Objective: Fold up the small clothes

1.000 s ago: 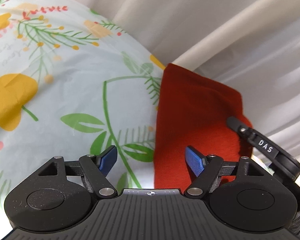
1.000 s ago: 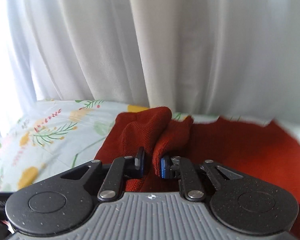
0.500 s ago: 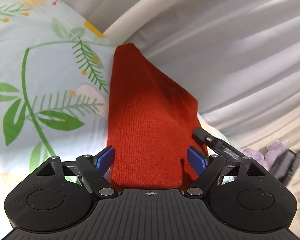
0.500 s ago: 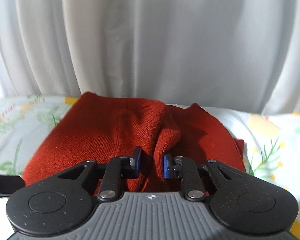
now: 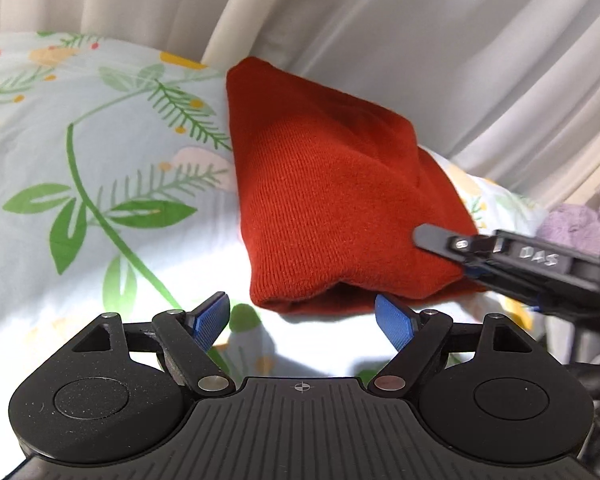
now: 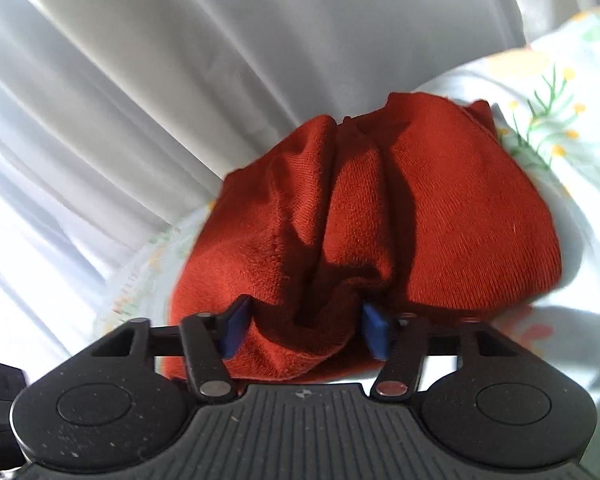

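Left tool (image 5: 302, 318) gapes empty before the folded red garment (image 5: 332, 216); only the right view shows right tool (image 6: 304, 330) spread around bunched cloth.

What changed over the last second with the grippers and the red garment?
The right gripper spread its jaws wider, easing its pinch; a bunch of the red knit garment still sits between them. The garment now lies folded on the floral sheet. The left gripper stayed open, holding nothing.

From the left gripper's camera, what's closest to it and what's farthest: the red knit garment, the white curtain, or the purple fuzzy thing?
1. Red knit garment, straight ahead of the left gripper.
2. Purple fuzzy thing, far right, beyond the garment's near edge.
3. White curtain, backdrop behind everything.
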`<state>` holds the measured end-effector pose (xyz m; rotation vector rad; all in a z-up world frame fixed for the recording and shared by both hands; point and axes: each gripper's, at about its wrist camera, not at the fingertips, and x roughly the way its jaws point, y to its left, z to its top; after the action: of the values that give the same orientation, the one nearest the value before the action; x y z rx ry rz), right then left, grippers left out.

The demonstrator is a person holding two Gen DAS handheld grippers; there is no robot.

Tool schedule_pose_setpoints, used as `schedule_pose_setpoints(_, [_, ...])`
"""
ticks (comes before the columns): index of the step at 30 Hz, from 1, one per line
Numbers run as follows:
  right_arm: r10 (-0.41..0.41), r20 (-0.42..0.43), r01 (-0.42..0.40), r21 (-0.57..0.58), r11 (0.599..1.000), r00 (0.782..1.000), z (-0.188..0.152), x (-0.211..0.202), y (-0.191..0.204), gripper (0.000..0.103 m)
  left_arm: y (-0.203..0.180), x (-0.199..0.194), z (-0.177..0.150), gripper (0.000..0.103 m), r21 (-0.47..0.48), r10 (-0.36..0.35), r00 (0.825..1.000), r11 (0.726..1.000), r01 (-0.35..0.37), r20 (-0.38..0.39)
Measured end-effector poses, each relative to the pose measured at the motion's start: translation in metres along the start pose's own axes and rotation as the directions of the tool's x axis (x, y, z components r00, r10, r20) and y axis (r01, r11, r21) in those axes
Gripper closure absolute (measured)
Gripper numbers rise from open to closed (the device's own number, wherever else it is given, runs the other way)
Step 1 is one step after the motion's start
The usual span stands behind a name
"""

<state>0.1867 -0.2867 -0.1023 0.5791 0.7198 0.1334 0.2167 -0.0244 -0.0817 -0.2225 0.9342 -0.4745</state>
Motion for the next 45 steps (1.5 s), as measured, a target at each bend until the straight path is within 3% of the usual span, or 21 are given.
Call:
schedule_pose_setpoints(2, [0.023,0.025,-0.024,0.007,1.0,0.999,0.001,-0.011,0.005,0.081,-0.003,0.003,0.004,0.019,0.006,0.047,0.999,0.999,-0.047,0.02])
schedule_pose_setpoints(5, [0.181,0.08,-0.193,0.206,0.959,0.98,0.007,-0.025,-0.028,0.085,0.0,0.004,0.007,0.019,-0.013,0.112,0.992,0.994,-0.112,0.051])
schedule_pose_setpoints(8, [0.002,0.037,-0.006,0.099,0.995,0.999,0.008,-0.02,-0.033,0.088,0.011,0.005,0.007,0.024,-0.058,0.077,0.997,0.995,-0.077,0.01])
schedule_pose_setpoints(10, [-0.079,-0.021,0.08,0.007,0.997,0.997,0.006,-0.011,-0.032,0.095,0.022,-0.005,0.007,0.024,-0.127,-0.026,1.0,0.992,0.026,0.006])
schedule_pose_setpoints(11, [-0.066,-0.02,0.066,-0.006,0.998,0.998,0.006,-0.014,-0.034,0.095,0.027,-0.01,0.008,0.024,-0.16,-0.07,0.998,0.985,0.071,0.011])
schedule_pose_setpoints(13, [-0.043,-0.019,0.044,0.02,0.999,0.999,0.013,-0.02,-0.041,0.092,0.034,-0.02,0.013,0.02,-0.214,-0.097,0.994,0.971,0.108,0.057])
schedule_pose_setpoints(14, [-0.031,0.006,0.031,0.03,0.999,0.999,0.019,-0.024,-0.043,0.083,0.037,-0.021,0.018,0.019,-0.232,-0.096,0.992,0.966,0.113,0.084])
schedule_pose_setpoints(16, [-0.013,0.04,0.011,0.053,0.999,0.999,0.032,-0.026,-0.047,0.051,0.038,-0.015,0.029,0.018,-0.263,-0.085,0.992,0.959,0.108,0.097])
schedule_pose_setpoints(17, [-0.003,0.044,0.0,0.071,0.997,0.999,0.039,-0.023,-0.048,0.046,0.038,-0.008,0.033,0.018,-0.271,-0.088,0.991,0.956,0.112,0.1])
schedule_pose_setpoints(20, [0.052,0.011,-0.053,0.093,0.994,0.999,0.063,0.007,-0.047,0.044,0.036,0.015,0.038,0.019,-0.3,-0.055,0.996,0.951,0.074,0.072])
schedule_pose_setpoints(23, [0.078,-0.043,-0.073,0.118,0.99,0.996,0.075,0.036,-0.045,0.044,0.031,0.021,0.039,0.018,-0.33,-0.137,0.988,0.931,0.155,0.077])
schedule_pose_setpoints(25, [0.113,-0.051,-0.106,0.125,0.987,0.992,0.077,0.044,-0.039,0.045,0.027,0.014,0.04,0.018,-0.281,-0.145,0.985,0.945,0.166,0.093])
schedule_pose_setpoints(26, [0.121,-0.051,-0.116,0.104,0.988,0.991,0.078,0.046,-0.033,0.047,0.026,0.012,0.039,0.018,-0.26,-0.143,0.985,0.952,0.163,0.093])
schedule_pose_setpoints(27, [0.113,-0.053,-0.109,0.07,0.992,0.992,0.078,0.048,-0.027,0.057,0.026,0.01,0.038,0.018,-0.252,-0.132,0.987,0.956,0.15,0.088])
schedule_pose_setpoints(28, [0.092,-0.06,-0.09,0.023,0.996,0.994,0.078,0.051,-0.019,0.071,0.027,0.007,0.037,0.018,-0.25,-0.12,0.989,0.958,0.137,0.081])
schedule_pose_setpoints(30, [0.03,-0.063,-0.036,-0.083,0.996,0.998,0.078,0.055,-0.004,0.086,0.026,0.001,0.034,0.018,-0.226,-0.089,0.994,0.969,0.101,0.064])
schedule_pose_setpoints(33, [-0.106,0.044,0.114,-0.322,0.94,0.993,0.073,0.045,0.027,0.089,0.013,-0.011,0.024,0.017,-0.121,-0.054,0.998,0.991,0.058,0.041])
schedule_pose_setpoints(35, [-0.146,0.14,0.191,-0.414,0.89,0.979,0.07,0.03,0.041,0.089,0.001,-0.013,0.016,0.017,-0.037,-0.062,0.998,0.997,0.062,0.017])
schedule_pose_setpoints(39, [-0.215,0.25,0.309,-0.445,0.84,0.944,0.069,0.005,0.041,0.089,-0.018,-0.001,0.003,0.017,0.05,-0.022,1.0,0.998,0.023,-0.019])
schedule_pose_setpoints(43, [-0.353,0.295,0.453,-0.429,0.782,0.888,0.067,0.006,0.022,0.089,-0.033,0.02,-0.001,0.017,0.089,0.056,0.998,0.995,-0.053,-0.031])
schedule_pose_setpoints(45, [-0.395,0.267,0.476,-0.425,0.77,0.879,0.066,0.013,0.012,0.088,-0.038,0.027,-0.003,0.018,0.085,0.079,0.996,0.994,-0.075,-0.038])
